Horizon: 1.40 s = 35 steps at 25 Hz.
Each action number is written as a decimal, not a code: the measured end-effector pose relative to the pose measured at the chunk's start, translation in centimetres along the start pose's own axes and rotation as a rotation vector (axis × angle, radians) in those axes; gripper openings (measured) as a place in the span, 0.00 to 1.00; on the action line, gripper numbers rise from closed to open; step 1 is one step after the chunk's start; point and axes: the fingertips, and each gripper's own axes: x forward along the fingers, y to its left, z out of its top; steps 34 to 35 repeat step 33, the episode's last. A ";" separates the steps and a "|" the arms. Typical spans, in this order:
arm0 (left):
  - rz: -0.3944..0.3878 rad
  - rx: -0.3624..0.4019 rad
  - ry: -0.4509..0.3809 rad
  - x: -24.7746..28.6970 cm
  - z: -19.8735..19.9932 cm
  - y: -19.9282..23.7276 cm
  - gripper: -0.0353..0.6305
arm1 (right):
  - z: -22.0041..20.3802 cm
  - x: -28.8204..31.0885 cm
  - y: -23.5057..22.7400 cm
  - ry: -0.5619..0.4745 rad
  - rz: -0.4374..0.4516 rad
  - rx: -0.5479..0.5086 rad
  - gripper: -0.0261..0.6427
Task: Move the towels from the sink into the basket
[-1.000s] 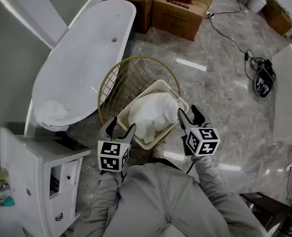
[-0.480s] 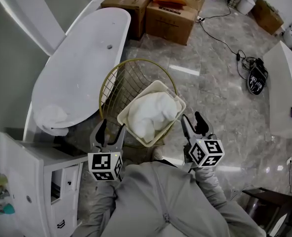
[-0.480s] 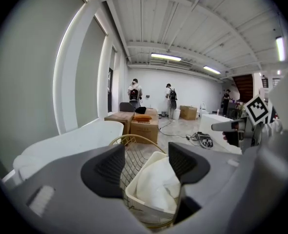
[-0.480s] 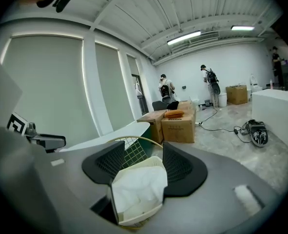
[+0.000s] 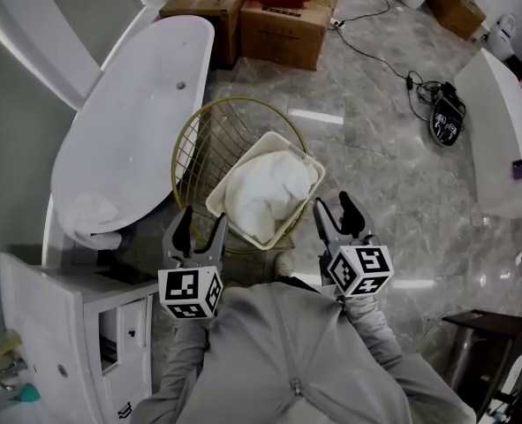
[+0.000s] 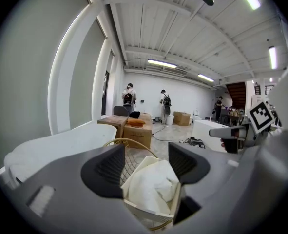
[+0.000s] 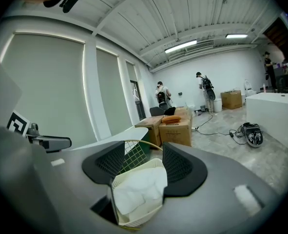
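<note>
Holding left gripper (image 5: 200, 223) and right gripper (image 5: 333, 206) open and empty near basket (image 5: 306, 154) containing 1 towel (image 5: 265, 193), with 2nd towel (image 5: 88, 210) lying in sink (image 5: 119, 87).

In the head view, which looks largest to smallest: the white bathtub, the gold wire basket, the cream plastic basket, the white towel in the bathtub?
white bathtub
gold wire basket
cream plastic basket
white towel in the bathtub

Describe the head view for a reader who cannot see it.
The left gripper and right gripper, both open and empty, hover near a cream basket holding a white towel. Another towel lies in the white bathtub.
</note>
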 end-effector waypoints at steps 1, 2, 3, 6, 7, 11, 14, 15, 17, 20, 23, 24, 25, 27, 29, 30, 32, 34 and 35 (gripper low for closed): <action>-0.007 0.004 -0.006 0.2 0.2 -0.2 0.55 | 0.0 -0.1 0.2 -0.003 -0.003 -0.003 0.40; -0.015 0.010 -0.011 0.3 0.4 -0.5 0.55 | 0.0 -0.2 0.5 -0.004 -0.005 -0.008 0.40; -0.024 0.016 -0.016 0.5 0.6 -0.8 0.55 | 0.1 -0.2 0.7 -0.005 -0.007 -0.015 0.40; -0.046 0.039 -0.025 0.7 1.1 -1.7 0.55 | 0.2 -0.6 1.3 -0.004 -0.014 -0.040 0.40; -0.051 0.044 -0.027 0.7 1.2 -2.0 0.55 | 0.2 -0.7 1.4 -0.005 -0.016 -0.047 0.40; -0.061 0.056 -0.035 0.6 1.6 -2.5 0.55 | 0.3 -1.2 1.4 -0.009 -0.023 -0.052 0.40; -0.061 0.058 -0.034 0.4 1.5 -2.6 0.55 | 0.2 -1.4 1.4 -0.007 -0.028 -0.049 0.40; -0.060 0.059 -0.033 0.4 1.5 -2.6 0.55 | 0.1 -1.4 1.4 -0.006 -0.029 -0.049 0.40; -0.057 0.061 -0.034 0.3 1.6 -2.4 0.55 | 0.1 -1.3 1.4 -0.007 -0.031 -0.051 0.40; -0.051 0.064 -0.036 0.2 1.7 -2.2 0.55 | 0.1 -1.2 1.4 -0.005 -0.033 -0.054 0.40; -0.049 0.068 -0.033 0.1 1.6 -2.0 0.55 | 0.1 -1.1 1.5 -0.002 -0.030 -0.061 0.40; -0.048 0.069 -0.031 0.1 1.5 -1.9 0.55 | 0.1 -1.1 1.6 -0.001 -0.028 -0.065 0.40; -0.045 0.069 -0.029 0.0 1.4 -1.8 0.55 | 0.1 -1.0 1.7 0.000 -0.026 -0.069 0.40; -0.041 0.068 -0.027 0.0 1.4 -1.6 0.55 | 0.1 -0.9 1.7 0.002 -0.024 -0.073 0.40; -0.038 0.068 -0.026 0.1 1.4 -1.5 0.55 | 0.1 -0.8 1.7 0.005 -0.023 -0.073 0.40; -0.038 0.069 -0.026 0.1 1.4 -1.5 0.55 | 0.1 -0.8 1.7 0.006 -0.023 -0.074 0.40; -0.039 0.069 -0.026 0.2 1.5 -1.4 0.55 | 0.0 -0.7 1.7 0.010 -0.023 -0.079 0.40; -0.040 0.069 -0.026 0.2 1.5 -1.4 0.55 | 0.0 -0.7 1.8 0.012 -0.023 -0.082 0.40; -0.040 0.069 -0.026 0.2 1.5 -1.4 0.55 | 0.0 -0.7 1.8 0.012 -0.023 -0.082 0.40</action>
